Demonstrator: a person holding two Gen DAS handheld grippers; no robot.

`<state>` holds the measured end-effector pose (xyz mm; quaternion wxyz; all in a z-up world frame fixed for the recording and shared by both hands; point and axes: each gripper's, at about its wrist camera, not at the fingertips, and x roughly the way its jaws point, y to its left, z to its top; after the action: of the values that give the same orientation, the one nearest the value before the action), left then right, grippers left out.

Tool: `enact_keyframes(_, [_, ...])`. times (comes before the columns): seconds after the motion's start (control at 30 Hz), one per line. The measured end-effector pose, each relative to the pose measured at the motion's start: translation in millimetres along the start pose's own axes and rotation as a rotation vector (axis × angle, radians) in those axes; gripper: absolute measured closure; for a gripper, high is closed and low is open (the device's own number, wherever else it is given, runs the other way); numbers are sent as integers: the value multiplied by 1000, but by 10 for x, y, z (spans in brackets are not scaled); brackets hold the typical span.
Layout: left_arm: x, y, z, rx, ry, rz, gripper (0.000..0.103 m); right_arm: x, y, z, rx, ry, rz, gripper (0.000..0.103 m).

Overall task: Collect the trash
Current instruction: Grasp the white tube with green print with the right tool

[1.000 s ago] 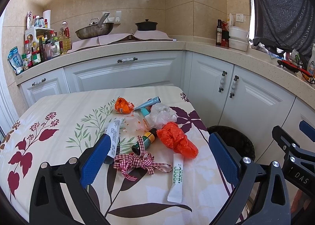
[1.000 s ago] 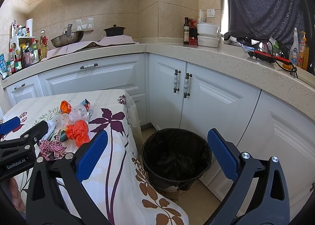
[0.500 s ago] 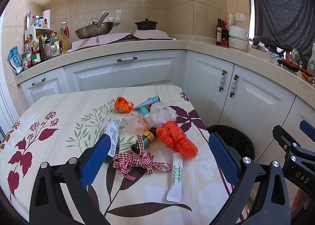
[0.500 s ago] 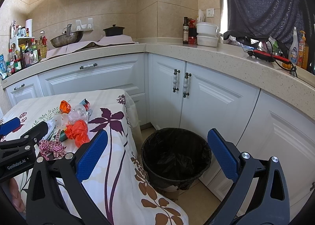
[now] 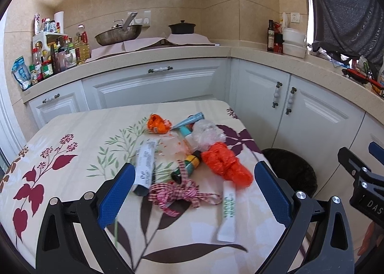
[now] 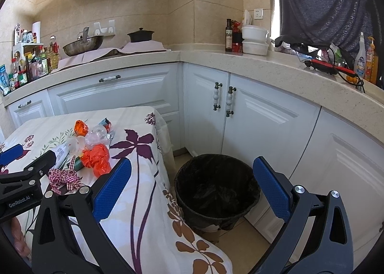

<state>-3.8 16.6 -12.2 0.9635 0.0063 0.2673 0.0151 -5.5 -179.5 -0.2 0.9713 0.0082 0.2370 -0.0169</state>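
Note:
A heap of trash lies on the flowered tablecloth [image 5: 72,135]: a red checked ribbon [image 5: 178,193], an orange plastic bag [image 5: 225,166], a white tube [image 5: 226,214], a grey-white tube [image 5: 145,166], a small bottle [image 5: 188,166], crumpled clear plastic [image 5: 207,133] and a small orange wrapper [image 5: 157,124]. My left gripper [image 5: 195,196] is open, hovering just above the ribbon with nothing held. My right gripper [image 6: 192,190] is open and empty, over the table's right edge beside the black-lined bin [image 6: 217,192] on the floor. The ribbon [image 6: 63,177] and orange bag [image 6: 97,157] also show in the right wrist view.
White cabinets [image 6: 264,125] stand close behind the bin. The counter [image 5: 156,54] carries a wok, a black pot, bottles and stacked white bowls [image 6: 254,40]. A dark cloth [image 6: 324,3] hangs at the right. The other gripper's body shows at each view's edge.
The left gripper has crept slightly forward and down toward the ribbon; the trash sits a little lower in its view. The right gripper has barely moved.

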Motion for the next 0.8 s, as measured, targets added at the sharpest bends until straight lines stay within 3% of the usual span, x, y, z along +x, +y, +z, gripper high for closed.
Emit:
enact_keyframes(0.37, [-55,462,-111,-24,11,95,6,118,480,-109,-46,32,93,4])
enact_keyframes(0.7, [47,880,-284,-73,76,132,6,225,1063,-345,-109,82,198,5])
enact_keyframes(0.8, [62,937,-338,-73,80,133,7,274,1219,-446,-131,114,222,15])
